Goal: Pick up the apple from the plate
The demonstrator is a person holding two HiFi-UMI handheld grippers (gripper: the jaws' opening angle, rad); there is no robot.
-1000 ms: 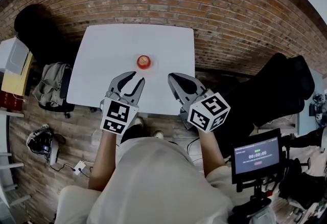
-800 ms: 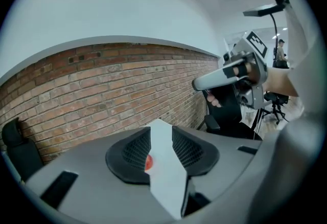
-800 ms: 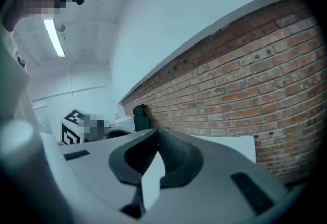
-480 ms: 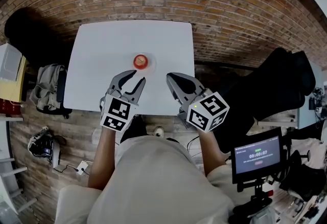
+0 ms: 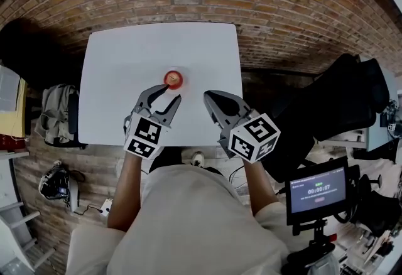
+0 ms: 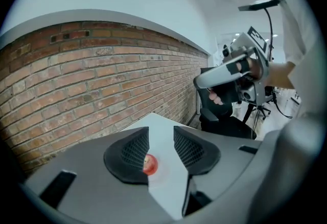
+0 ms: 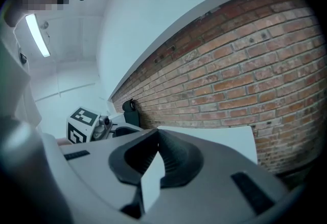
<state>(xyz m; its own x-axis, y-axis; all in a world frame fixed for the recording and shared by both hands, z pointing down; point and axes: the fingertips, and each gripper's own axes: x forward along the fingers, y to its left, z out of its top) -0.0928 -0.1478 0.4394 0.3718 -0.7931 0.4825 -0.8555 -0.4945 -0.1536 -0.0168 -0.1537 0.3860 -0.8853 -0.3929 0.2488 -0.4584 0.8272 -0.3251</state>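
Centre frame: left gripper (image 5: 171, 93), forearm extended, jaws just opening, nothing between them. Its tips stop near the red apple (image 5: 174, 78), which sits on a small plate (image 6: 161, 175). Right gripper (image 5: 208, 97) is beside it, closed and empty.

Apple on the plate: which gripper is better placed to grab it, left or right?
Left, probably. The left gripper points at the apple on its plate; its jaws have just been opening, apple just ahead, nothing between them yet. The right gripper sits off to the side, jaws together.
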